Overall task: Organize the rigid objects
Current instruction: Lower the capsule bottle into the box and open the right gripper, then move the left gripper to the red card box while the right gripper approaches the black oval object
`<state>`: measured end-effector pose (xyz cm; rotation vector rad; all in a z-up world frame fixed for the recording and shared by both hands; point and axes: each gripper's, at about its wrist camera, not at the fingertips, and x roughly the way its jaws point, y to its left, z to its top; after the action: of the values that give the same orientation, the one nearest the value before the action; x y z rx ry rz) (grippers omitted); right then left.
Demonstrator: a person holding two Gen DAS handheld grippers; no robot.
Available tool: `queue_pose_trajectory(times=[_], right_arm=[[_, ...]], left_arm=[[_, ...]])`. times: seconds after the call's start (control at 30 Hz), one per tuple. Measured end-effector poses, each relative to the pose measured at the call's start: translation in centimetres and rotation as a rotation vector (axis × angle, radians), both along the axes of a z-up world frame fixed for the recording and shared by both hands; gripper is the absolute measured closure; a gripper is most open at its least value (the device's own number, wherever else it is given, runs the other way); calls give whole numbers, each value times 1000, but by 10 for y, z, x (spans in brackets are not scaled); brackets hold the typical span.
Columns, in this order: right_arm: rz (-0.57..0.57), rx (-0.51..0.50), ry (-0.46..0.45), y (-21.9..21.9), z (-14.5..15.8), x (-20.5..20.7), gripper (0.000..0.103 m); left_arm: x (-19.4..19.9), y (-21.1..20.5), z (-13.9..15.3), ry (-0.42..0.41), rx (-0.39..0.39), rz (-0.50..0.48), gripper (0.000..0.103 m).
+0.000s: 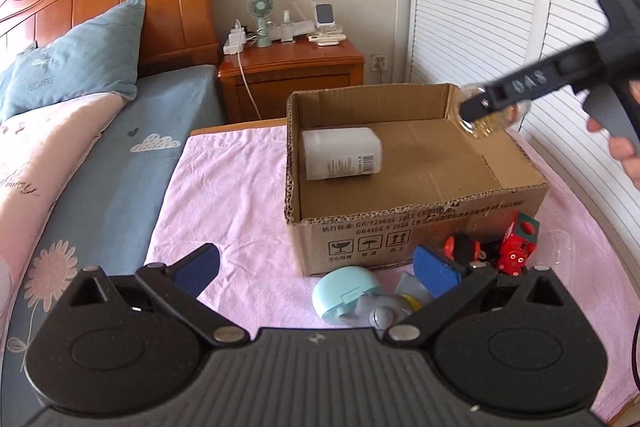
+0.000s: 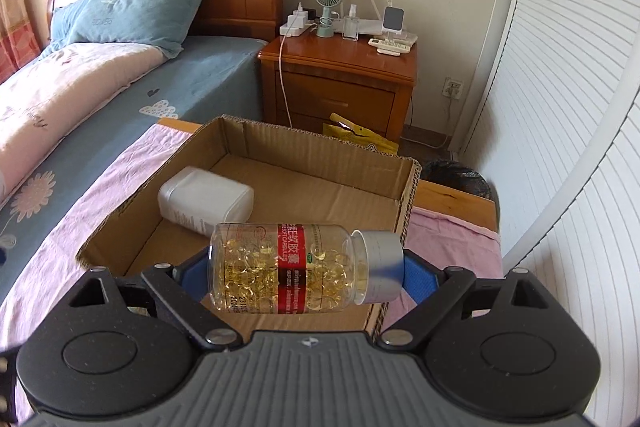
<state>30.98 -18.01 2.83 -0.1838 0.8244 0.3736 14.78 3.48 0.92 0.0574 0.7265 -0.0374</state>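
While my right gripper (image 2: pixel 308 267) clamps the clear capsule bottle (image 2: pixel 296 267) end to end, base against one blue pad and silver cap against the other, the cardboard box (image 2: pixel 320 147) lies ahead of and below my fingers, its near wall just under the bottle. To do this well, I judge I should carry the bottle forward past that wall, lower it level toward the bare floor, and only then let go, so it does not roll. A white bottle (image 2: pixel 206 201) already lies ahead and to my left; bare cardboard ahead and to the right gives the room. My left gripper (image 1: pixel 316 267) hangs spread wide with nothing between its pads, the toys (image 1: pixel 512 247) just beyond its right finger, outside the box.
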Motion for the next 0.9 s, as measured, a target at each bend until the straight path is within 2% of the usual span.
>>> queue_pose_trajectory(times=[0.17, 0.27, 0.33, 0.6, 0.9], right_arm=[[-17, -25, 21, 18, -10, 34, 8], [-35, -29, 29, 25, -18, 49, 7], [-56, -29, 14, 25, -20, 52, 1], [-71, 9, 4, 13, -10, 29, 0], [-83, -3, 4, -4, -9, -25, 0]], left_arm=[[-11, 0, -7, -11, 26, 3, 1], [-12, 1, -8, -14, 14, 1, 1], [-12, 2, -10, 0, 5, -4, 1], [-14, 2, -13, 15, 2, -1, 1], [-23, 4, -12, 19, -2, 23, 1]])
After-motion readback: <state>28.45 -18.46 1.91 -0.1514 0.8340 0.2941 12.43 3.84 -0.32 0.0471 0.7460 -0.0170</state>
